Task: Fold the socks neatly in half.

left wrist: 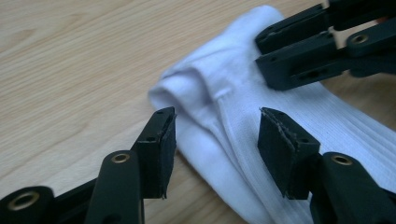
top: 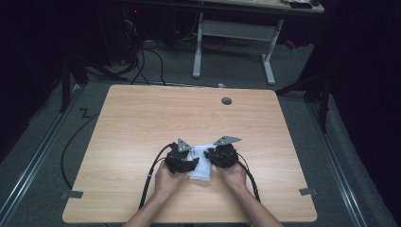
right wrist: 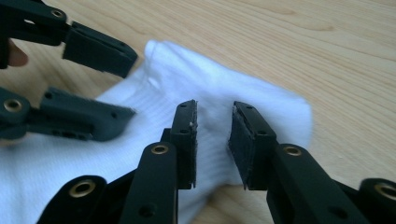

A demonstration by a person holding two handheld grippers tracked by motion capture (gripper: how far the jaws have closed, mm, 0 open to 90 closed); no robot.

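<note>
Jaws: left gripper (left wrist: 212, 154) and right gripper (right wrist: 212, 144) both spread, hovering over white sock (top: 201, 163); risk: closing pads are snagging one layer only, unfolding it.

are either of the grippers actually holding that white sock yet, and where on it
Nothing is held yet. The left gripper stands open over the sock near its folded end; the right gripper stands open over the other end, pads not pressing cloth.

A high camera looks down; both tongs cameras look closely at the shared white sock (top: 201, 162).
</note>
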